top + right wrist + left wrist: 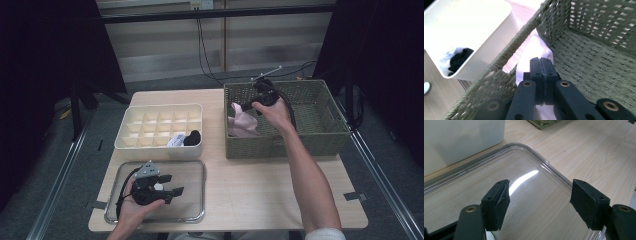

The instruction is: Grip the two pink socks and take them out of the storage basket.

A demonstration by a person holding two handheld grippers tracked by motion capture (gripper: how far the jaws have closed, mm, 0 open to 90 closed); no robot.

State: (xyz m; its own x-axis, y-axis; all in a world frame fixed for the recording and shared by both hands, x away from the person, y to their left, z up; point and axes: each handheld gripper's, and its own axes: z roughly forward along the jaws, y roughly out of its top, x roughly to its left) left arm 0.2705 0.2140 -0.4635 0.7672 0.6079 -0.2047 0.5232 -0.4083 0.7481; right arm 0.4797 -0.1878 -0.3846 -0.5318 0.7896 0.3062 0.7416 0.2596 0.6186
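My right gripper (239, 107) is inside the olive-green woven wicker basket (330, 135), at its left end, and its jaws are clenched on a pale pink piece of soft cloth (243, 125). From the right gripper view I see the two black pads pressed flat together with the pale cloth (534, 47) pinched at their tips; the fabric spreads out past the pads and lies against the inner side of the basket wall (506, 62), near a corner. In the high view the cloth hangs below the gripper, touching the basket's left wall, most of it inside the basket.

My left gripper (170, 186) hovers over the clear rectangular plastic tray with rounded corners (195, 215) at the near left of the light wooden table (260, 190). Its jaws are released and stand wide apart with nothing between them; in the left gripper view I look straight through the gap (539, 200) onto the bare tray bottom (474, 180).

Behind the tray sits the cream-white plastic organiser box divided into small square compartments (150, 112). In its front right compartments lie a rolled black fabric item (192, 137) and, just beside it on the left, a white one (175, 140). The right gripper view catches that box beyond the basket wall, with the black bundle (460, 60) in its corner
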